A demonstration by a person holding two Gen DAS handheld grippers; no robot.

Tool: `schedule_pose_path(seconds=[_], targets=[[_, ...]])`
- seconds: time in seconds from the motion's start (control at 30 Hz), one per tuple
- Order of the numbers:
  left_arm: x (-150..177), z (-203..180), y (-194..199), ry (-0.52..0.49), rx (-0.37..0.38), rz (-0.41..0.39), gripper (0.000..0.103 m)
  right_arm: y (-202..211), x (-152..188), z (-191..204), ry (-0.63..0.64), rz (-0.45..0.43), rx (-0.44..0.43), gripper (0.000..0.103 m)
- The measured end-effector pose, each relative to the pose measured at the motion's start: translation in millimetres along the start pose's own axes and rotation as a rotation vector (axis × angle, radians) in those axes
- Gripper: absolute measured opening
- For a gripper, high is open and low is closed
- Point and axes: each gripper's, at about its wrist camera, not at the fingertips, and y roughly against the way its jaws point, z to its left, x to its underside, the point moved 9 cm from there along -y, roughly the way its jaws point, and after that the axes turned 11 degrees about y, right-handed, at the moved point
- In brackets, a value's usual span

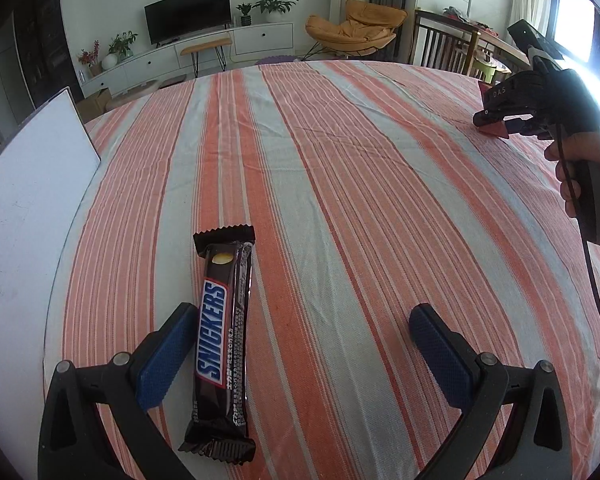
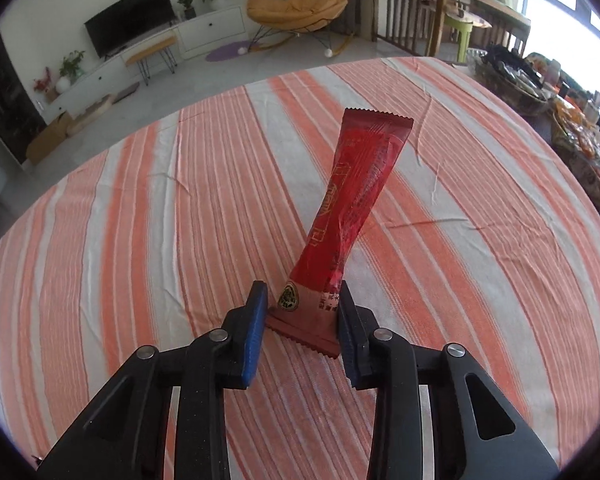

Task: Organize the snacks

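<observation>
1. I take the Snickers bar (image 1: 221,344) as my landmark; it lies flat on the striped tablecloth (image 1: 340,200), its length running away from my left camera.
2. My left gripper (image 1: 300,344) is spread wide. The bar lies inside its span, just beside the left blue pad (image 1: 166,360) and well apart from the right one; I cannot tell whether that pad touches the wrapper.
3. Left of the bar, at the cloth's edge, I see a white board (image 1: 24,208).
4. Far to the right of the bar and further away, my right gripper (image 1: 496,122) sits low over the cloth with a bit of red wrapper at its tip.
5. In the right wrist view, my right gripper (image 2: 302,320) is clamped on the red snack packet (image 2: 348,208), its blue pads pressing the sides near the packet's crimped near end.
6. The packet tilts up and away from the fingers, its far end off the cloth.
</observation>
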Motion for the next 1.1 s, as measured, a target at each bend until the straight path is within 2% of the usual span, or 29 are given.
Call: schedule_pose_path(seconds=[0.2,0.3,0.43,0.53,0.67,0.77,0.83,0.9,0.93,0.97,1.0,1.03,1.07,1.1], targets=[[0,0,0,0.0,0.0,0.0,0.103,50,58,10,0.087,-0.007,-0.087,0.034],[0,0,0,0.0,0.0,0.0,0.103,76,105,24,0.121,0.008,-0.141,0.034],[0,0,0,0.0,-0.001,0.0,0.103,116,171,50,0.184,-0.035,-0.145,0.034],[0,0,0,0.0,0.0,0.0,0.103,131,206,64,0.147,-0.065,-0.17,0.034],[1,0,1,-0.001,0.009,0.003,0.103,137,218,55,0.034,-0.064,-0.222,0.034],[4,-1,3,-0.041,0.045,0.068,0.102,142,216,43,0.008,-0.033,-0.231,0.035],[6,0,7,-0.029,0.078,0.091,0.102,141,219,39,0.028,0.039,-0.216,0.042],[6,-1,8,-0.019,0.078,0.101,0.101,141,218,35,0.018,0.084,-0.2,0.071],[6,-1,8,-0.023,0.065,0.102,0.099,139,217,34,0.018,0.094,-0.183,0.072],[6,0,9,-0.035,0.041,0.093,0.087,136,216,34,0.023,0.116,-0.164,0.072],[5,2,13,-0.052,0.017,0.07,0.06,131,216,36,0.025,0.136,-0.158,0.071],[3,2,17,-0.048,0.037,0.057,0.038,128,215,38,0.025,0.144,-0.165,0.066],[3,5,20,-0.028,0.063,0.072,0.017,129,215,36,0.038,0.131,-0.14,0.048],[5,8,23,0.016,0.104,0.097,0.017,129,216,36,0.04,0.138,-0.134,0.024]])
